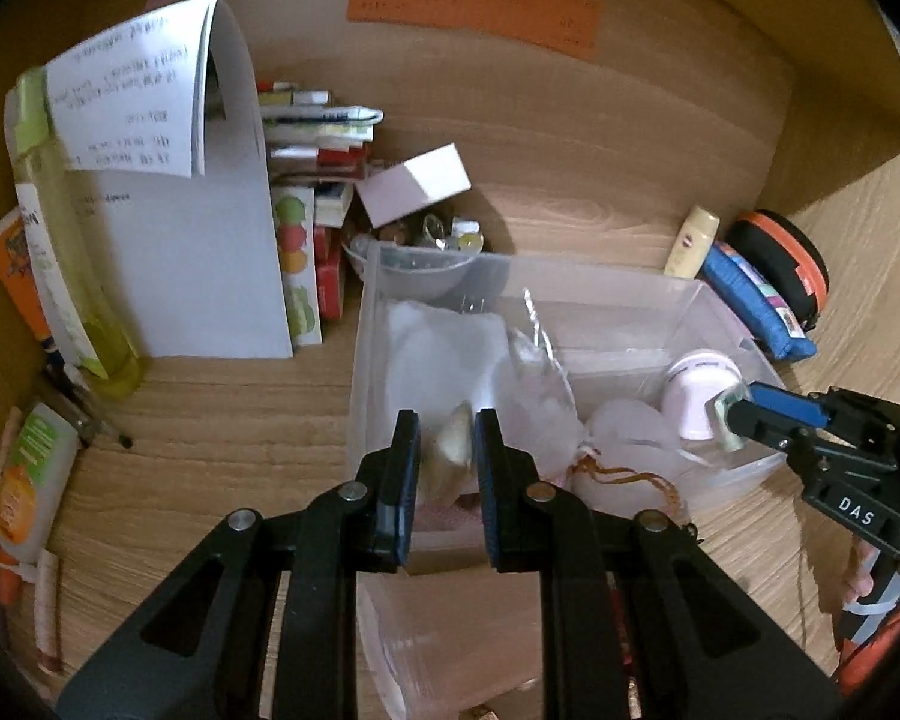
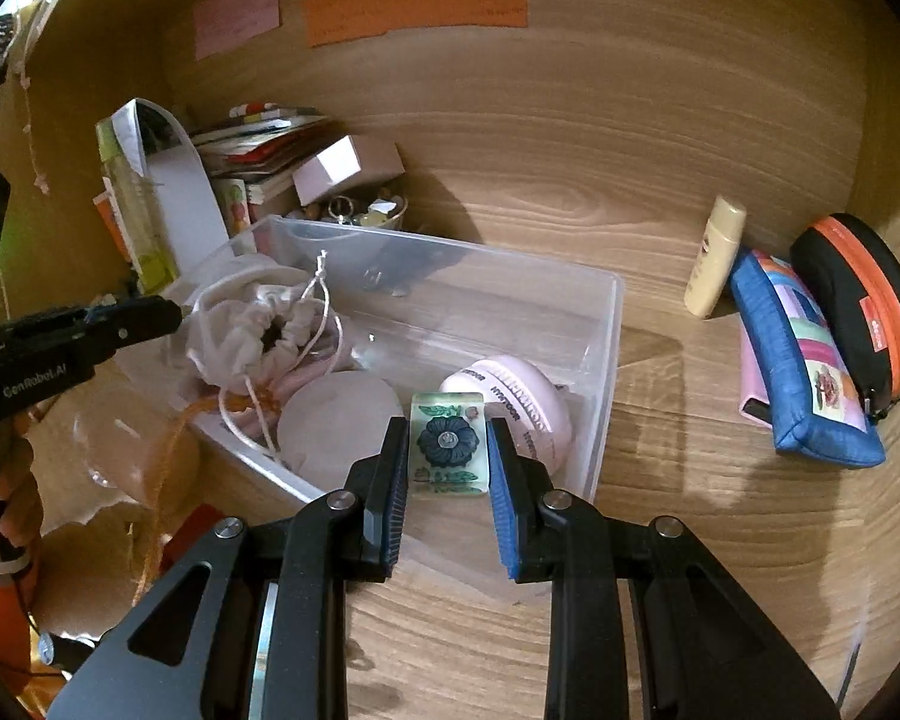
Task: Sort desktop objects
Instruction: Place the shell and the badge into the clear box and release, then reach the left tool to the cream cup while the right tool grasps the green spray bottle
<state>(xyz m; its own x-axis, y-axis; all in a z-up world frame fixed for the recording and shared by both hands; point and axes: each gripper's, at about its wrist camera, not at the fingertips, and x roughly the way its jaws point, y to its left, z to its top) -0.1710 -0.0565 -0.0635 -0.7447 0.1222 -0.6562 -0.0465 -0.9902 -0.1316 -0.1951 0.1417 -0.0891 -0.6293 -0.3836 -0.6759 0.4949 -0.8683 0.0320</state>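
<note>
A clear plastic bin [image 1: 576,282] [image 2: 510,276] sits on the wooden desk. It holds white drawstring pouches [image 2: 258,330] and a round pink jar [image 2: 513,405] [image 1: 699,393]. My right gripper [image 2: 447,450] is shut on a small green tile with a dark flower [image 2: 447,450], held over the bin's near right corner beside the jar; it shows in the left wrist view [image 1: 729,414]. My left gripper [image 1: 447,444] is over the bin's near edge, jaws narrowly apart around a small pale object [image 1: 453,447]; contact is unclear.
Papers, a yellow-green bottle [image 1: 66,240], stacked booklets, a pink box [image 1: 414,183] and a bowl of trinkets [image 2: 366,213] crowd the back left. A cream tube [image 2: 714,258], a blue pouch [image 2: 804,360] and a black-orange case [image 2: 858,300] lie at the right. Wooden walls enclose the desk.
</note>
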